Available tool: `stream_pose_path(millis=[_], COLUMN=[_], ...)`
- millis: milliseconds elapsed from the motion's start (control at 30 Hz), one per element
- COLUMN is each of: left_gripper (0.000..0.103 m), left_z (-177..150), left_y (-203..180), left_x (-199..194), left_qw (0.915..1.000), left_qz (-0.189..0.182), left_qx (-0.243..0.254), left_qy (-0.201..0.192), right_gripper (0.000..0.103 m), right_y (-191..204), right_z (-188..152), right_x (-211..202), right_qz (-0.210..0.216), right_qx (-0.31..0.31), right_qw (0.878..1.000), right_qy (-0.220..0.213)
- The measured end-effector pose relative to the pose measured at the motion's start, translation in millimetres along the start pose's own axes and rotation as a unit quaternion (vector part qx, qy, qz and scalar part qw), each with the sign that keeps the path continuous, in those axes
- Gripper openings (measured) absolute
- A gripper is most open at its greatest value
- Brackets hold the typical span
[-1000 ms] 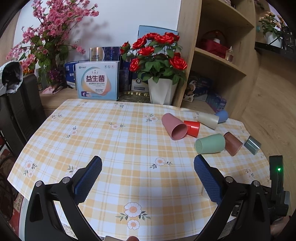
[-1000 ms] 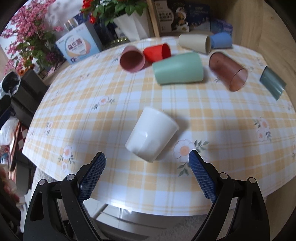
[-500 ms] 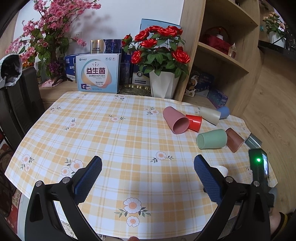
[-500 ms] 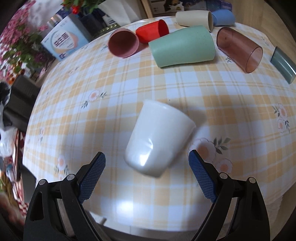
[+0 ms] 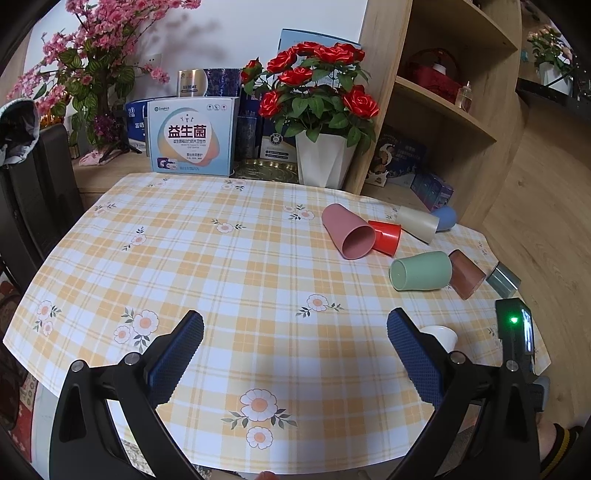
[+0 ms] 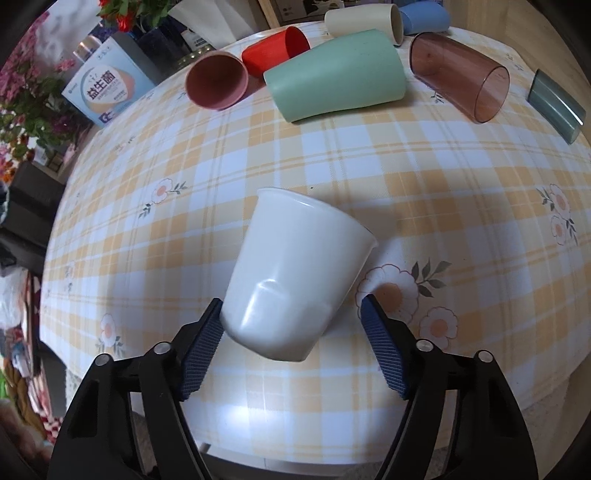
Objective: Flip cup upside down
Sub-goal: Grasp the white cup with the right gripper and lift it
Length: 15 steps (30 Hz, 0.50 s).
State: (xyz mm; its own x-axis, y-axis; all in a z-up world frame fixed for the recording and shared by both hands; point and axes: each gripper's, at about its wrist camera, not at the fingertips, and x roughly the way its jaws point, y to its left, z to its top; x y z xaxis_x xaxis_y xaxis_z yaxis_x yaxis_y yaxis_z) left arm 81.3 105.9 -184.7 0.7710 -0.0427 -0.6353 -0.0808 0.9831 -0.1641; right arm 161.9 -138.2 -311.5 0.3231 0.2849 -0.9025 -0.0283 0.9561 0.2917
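A white cup (image 6: 295,273) lies on its side on the checked tablecloth (image 6: 424,177), its base toward me and its mouth pointing away. My right gripper (image 6: 291,314) is open, its two blue pads (image 6: 201,350) on either side of the cup's base; the left pad touches or nearly touches it, the right pad stands apart. In the left wrist view only the cup's base (image 5: 441,336) shows, behind my left gripper's right finger. My left gripper (image 5: 295,332) is open and empty above the table's near edge.
Several cups lie on their sides at the far right: pink (image 6: 216,85), red (image 6: 275,51), green (image 6: 336,75), cream (image 6: 364,20), blue (image 6: 424,18), clear brown (image 6: 460,75), grey (image 6: 556,103). A rose pot (image 5: 325,162), boxes (image 5: 190,136) and a shelf (image 5: 436,110) stand behind the table.
My right gripper has moved forward and down onto the white cup, which now fills the space between the pads. The left gripper has drawn back a little and the cup's base has come into its view.
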Motion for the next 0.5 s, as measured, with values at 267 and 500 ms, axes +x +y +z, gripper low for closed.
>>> stream_pose_path(millis=[267, 500], left_gripper=[0.097, 0.097], left_z=[1, 0], left_y=[-2, -3], left_x=[-1, -1], left_qw=[1.0, 1.0], left_qz=[-0.002, -0.003], left_qx=[0.002, 0.002], left_qy=[0.0, 0.002], right_gripper=[0.063, 0.048], right_y=[-10, -23], right_z=[-11, -18], right_x=[-3, -6], right_qz=[-0.006, -0.01], right_qx=[-0.003, -0.005], right_qw=[1.0, 1.0], right_qy=[0.016, 0.026])
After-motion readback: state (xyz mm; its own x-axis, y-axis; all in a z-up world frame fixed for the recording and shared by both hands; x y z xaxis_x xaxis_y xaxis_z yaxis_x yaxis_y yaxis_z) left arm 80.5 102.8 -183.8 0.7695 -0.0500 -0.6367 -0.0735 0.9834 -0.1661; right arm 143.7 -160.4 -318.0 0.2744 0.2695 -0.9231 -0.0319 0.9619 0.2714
